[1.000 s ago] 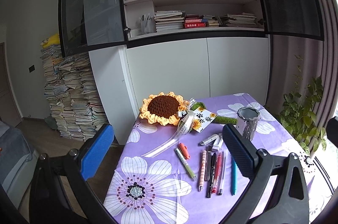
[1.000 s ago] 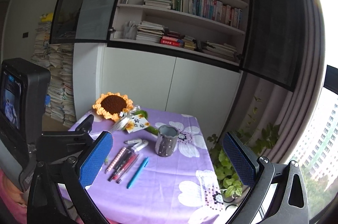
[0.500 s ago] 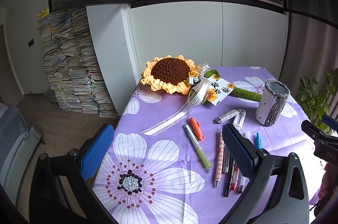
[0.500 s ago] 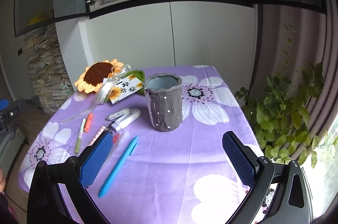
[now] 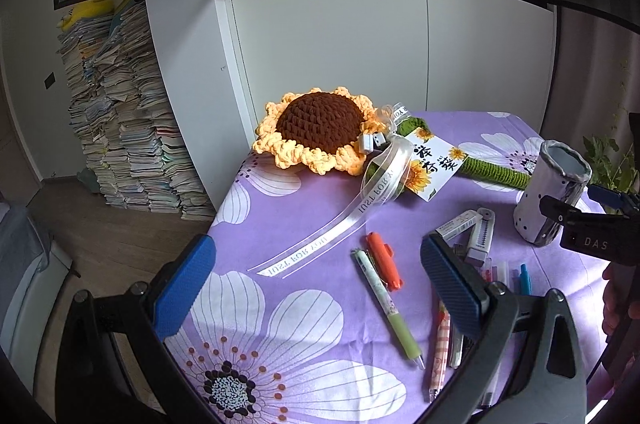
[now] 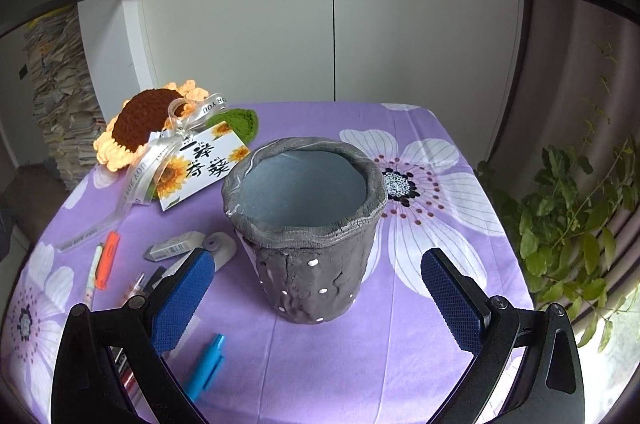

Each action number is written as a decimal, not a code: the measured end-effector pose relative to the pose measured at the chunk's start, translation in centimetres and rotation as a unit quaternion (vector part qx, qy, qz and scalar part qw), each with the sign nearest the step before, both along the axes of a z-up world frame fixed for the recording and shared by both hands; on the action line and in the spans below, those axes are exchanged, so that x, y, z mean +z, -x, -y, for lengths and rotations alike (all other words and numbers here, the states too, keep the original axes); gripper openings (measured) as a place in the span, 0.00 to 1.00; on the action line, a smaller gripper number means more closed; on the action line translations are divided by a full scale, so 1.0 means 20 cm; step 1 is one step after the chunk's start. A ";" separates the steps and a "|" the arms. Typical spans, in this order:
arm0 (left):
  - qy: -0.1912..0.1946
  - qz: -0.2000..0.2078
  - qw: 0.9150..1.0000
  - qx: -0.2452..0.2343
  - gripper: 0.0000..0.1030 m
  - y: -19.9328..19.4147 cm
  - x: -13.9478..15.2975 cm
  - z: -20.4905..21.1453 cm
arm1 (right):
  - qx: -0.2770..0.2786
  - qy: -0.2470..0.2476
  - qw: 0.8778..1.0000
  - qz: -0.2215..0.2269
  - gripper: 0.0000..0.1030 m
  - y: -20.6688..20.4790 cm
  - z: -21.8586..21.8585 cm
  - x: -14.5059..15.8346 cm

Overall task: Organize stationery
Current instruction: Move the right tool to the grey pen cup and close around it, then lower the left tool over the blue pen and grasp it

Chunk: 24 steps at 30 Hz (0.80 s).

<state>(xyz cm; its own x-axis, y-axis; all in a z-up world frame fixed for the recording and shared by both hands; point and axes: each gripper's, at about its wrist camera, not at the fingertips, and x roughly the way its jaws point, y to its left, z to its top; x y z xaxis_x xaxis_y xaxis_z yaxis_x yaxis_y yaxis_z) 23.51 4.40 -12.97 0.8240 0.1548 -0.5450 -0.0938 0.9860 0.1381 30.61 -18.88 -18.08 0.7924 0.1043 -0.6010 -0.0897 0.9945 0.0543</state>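
Note:
A grey clay pen holder (image 6: pixel 306 224) stands upright and empty on the purple floral tablecloth (image 6: pixel 420 344); it also shows at the right in the left wrist view (image 5: pixel 550 196). My right gripper (image 6: pixel 318 298) is open, its jaws either side of the holder's lower half, not touching. My left gripper (image 5: pixel 316 288) is open and empty above the cloth. Between its jaws lie a green pen (image 5: pixel 386 306) and an orange marker (image 5: pixel 385 260). Several more pens (image 5: pixel 444 344) lie partly hidden behind its right finger. A blue pen (image 6: pixel 204 366) lies by my right gripper's left finger.
A crocheted sunflower (image 5: pixel 320 130) with ribbon and a card (image 5: pixel 432 164) lies at the table's back. Two white correction-tape items (image 5: pixel 470 228) lie near the holder. A potted plant (image 6: pixel 572 224) stands right of the table. Stacked books (image 5: pixel 120 124) stand on the floor at left.
Both grippers have moved down and forward toward the table. The pen holder now sits between my right gripper's jaws; the pens are closer under my left gripper.

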 end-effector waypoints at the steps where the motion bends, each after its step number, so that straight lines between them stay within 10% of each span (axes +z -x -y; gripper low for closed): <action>1: 0.000 0.000 1.000 -0.001 0.99 -0.01 0.00 0.01 | -0.002 -0.001 1.000 -0.002 1.00 -0.01 0.01 -0.01; 16: -0.009 -0.012 1.000 -0.005 0.99 -0.10 -0.03 0.07 | 0.001 0.021 1.000 -0.010 1.00 -0.13 -0.04 -0.01; 19: -0.007 -0.021 1.000 -0.004 0.99 -0.11 -0.04 0.06 | 0.006 0.029 1.000 -0.008 0.68 -0.15 -0.06 -0.01; 24: 0.001 -0.029 1.000 0.007 0.99 -0.11 -0.05 0.03 | 0.025 0.027 0.999 -0.030 0.69 -0.10 -0.02 0.00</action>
<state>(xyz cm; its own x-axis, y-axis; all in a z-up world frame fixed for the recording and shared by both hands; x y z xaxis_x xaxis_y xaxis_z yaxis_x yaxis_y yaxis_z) 25.62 3.85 -13.89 0.7885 0.1649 -0.5925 -0.0999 0.9849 0.1411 32.58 -18.40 -18.16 0.7498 0.1086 -0.6527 -0.1372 0.9905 0.0072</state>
